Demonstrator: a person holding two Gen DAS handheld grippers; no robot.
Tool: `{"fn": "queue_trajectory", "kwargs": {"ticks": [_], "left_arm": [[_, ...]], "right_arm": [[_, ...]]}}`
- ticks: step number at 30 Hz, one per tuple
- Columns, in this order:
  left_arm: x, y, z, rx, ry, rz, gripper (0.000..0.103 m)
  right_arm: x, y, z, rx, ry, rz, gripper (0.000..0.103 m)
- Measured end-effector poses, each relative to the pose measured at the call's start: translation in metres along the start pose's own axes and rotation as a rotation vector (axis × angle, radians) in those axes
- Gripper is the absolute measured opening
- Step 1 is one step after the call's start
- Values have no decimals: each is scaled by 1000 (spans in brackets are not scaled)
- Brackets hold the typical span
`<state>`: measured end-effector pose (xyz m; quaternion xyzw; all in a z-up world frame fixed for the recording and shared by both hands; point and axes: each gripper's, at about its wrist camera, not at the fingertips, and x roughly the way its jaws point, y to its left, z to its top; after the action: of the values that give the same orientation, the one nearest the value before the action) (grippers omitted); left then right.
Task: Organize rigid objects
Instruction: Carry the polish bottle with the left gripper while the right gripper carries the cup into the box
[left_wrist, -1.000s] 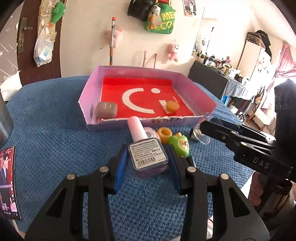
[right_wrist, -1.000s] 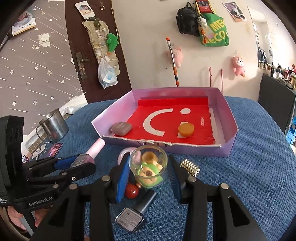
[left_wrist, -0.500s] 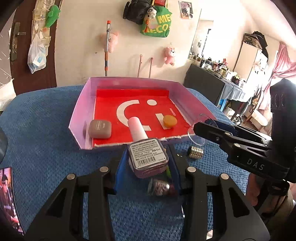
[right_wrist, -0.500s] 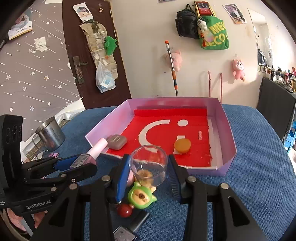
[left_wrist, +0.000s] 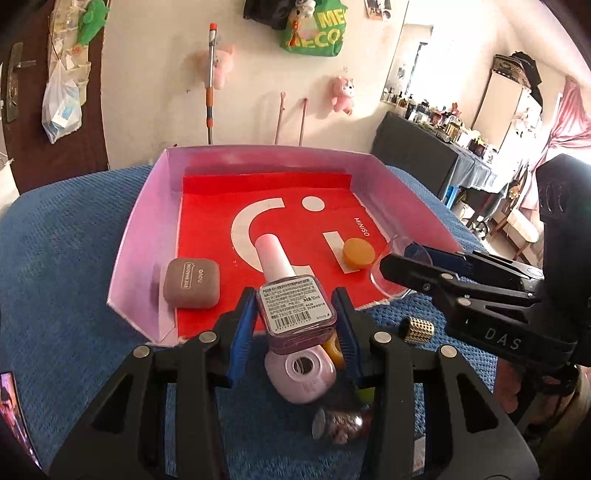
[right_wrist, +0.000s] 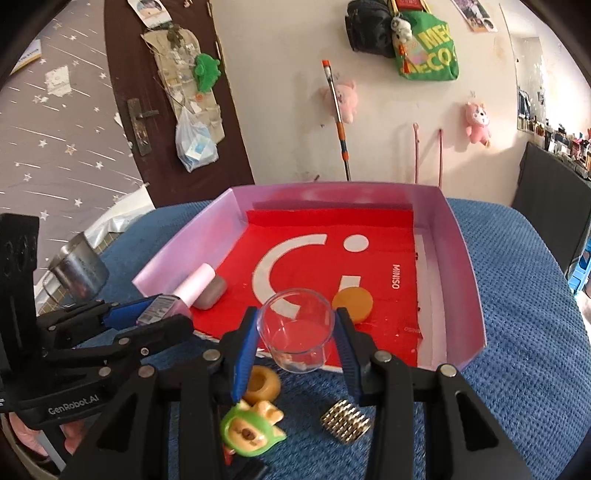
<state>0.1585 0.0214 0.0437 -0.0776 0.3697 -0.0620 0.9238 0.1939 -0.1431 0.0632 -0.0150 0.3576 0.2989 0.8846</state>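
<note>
**Two tools hold a bottle and a cup at the tray's front edge**

In the left wrist view, a dark photo card (left_wrist: 11, 413) sits at the lower left edge of the frame on the blue cloth of the table (left_wrist: 62, 280). Right of it, the pink-walled tray (left_wrist: 144, 229) with a red floor fills the centre. Inside, near its lower left corner, lies a grey-brown eye shadow case (left_wrist: 191, 283). At lower centre, the left tool (left_wrist: 295, 321) is clenched on a nail polish bottle (left_wrist: 293, 308), blue pads against both sides, the pink cap pointing up the frame over the tray's front edge. Directly below the bottle, on the cloth, lie a pale pink round container (left_wrist: 301, 374) and a glittery bottle (left_wrist: 340, 428). Further right, an orange disc (left_wrist: 358, 252) rests on the tray floor, and a gold studded cylinder (left_wrist: 416, 329) lies on the cloth just outside the tray.

In the right wrist view, a metal mug (right_wrist: 79, 271) stands at the left of the frame, beyond the table. At lower centre, the right tool (right_wrist: 295, 339) grips a clear plastic cup (right_wrist: 295, 328) between its pads, the cup upright and held over the tray's front edge. Below it on the cloth lie an orange ring-shaped piece (right_wrist: 260, 384), a green animal figure (right_wrist: 251, 430) and, to the right, the gold cylinder.
</note>
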Motion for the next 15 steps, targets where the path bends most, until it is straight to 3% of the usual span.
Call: {"fn": "queue_trajectory", "kwargs": {"ticks": [15], "left_arm": [[54, 19, 10, -47, 137, -14, 39]], "right_arm": [[63, -4, 12, 11, 167, 46, 43]]}}
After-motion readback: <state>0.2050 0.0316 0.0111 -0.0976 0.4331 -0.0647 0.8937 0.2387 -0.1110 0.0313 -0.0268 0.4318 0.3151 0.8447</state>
